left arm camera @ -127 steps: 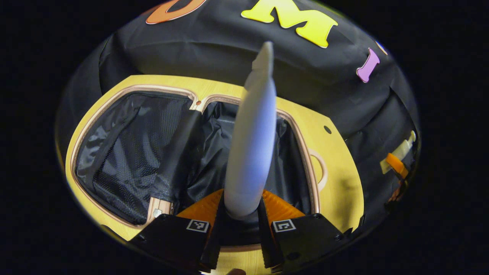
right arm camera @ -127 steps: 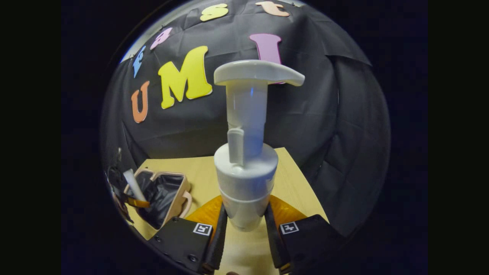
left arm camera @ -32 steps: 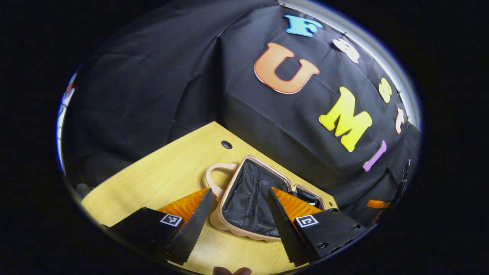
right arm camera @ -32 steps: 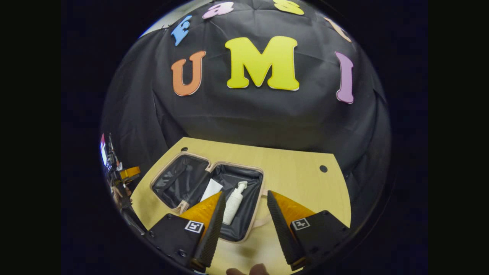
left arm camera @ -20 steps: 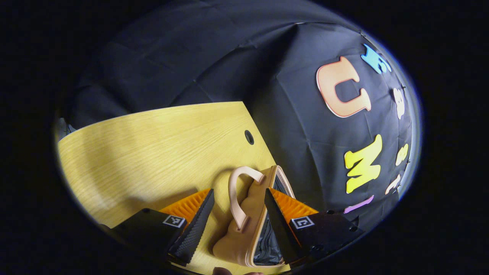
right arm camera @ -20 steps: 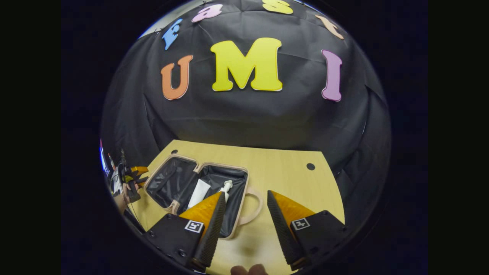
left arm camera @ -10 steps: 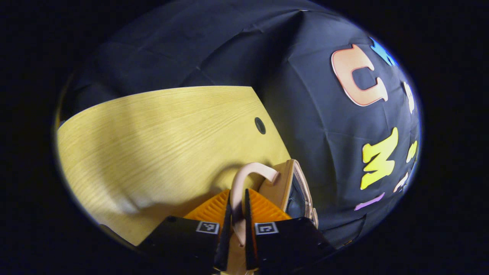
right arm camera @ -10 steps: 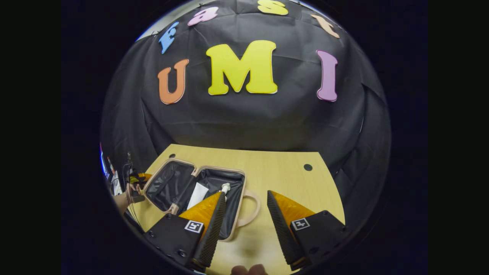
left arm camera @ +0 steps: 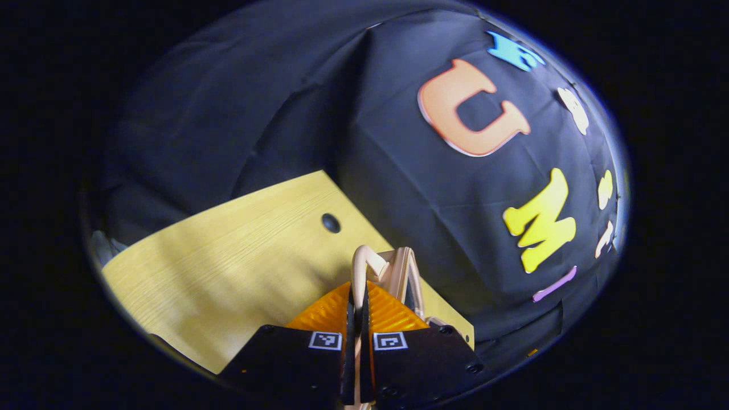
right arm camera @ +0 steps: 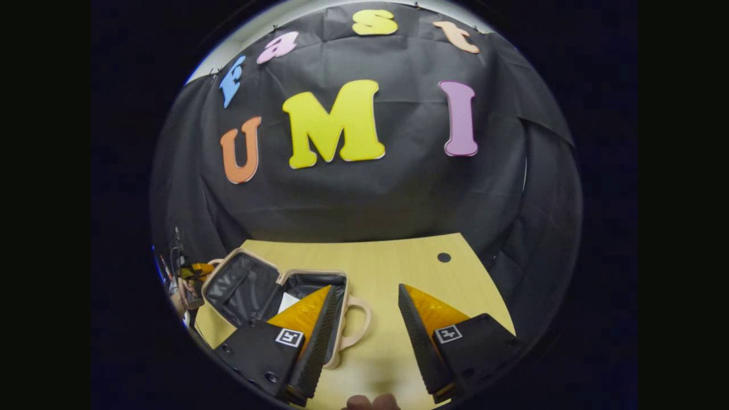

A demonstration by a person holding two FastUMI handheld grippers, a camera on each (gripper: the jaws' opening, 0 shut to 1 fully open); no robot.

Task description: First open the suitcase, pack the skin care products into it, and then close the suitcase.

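The left gripper [left arm camera: 356, 319] has clamped the lid's handle [left arm camera: 361, 267] and apparently begun lifting — closing the suitcase [right arm camera: 273, 296] is underway; right gripper [right arm camera: 364, 324] gapes wide, empty.

- My left gripper [left arm camera: 356, 319] let go of the tube, swung round to the suitcase's [right arm camera: 273, 290] outer side, and has now pinched its fingers [left arm camera: 347, 324] onto the lid handle [left arm camera: 360, 267], which stands up between them.
- The lid [left arm camera: 405, 273] has risen from flat to nearly edge-on just ahead of those fingers.
- My right gripper [right arm camera: 363, 319] dropped the pump bottle into the suitcase and has spread wide, pulling back so the case sits left of its fingertips.
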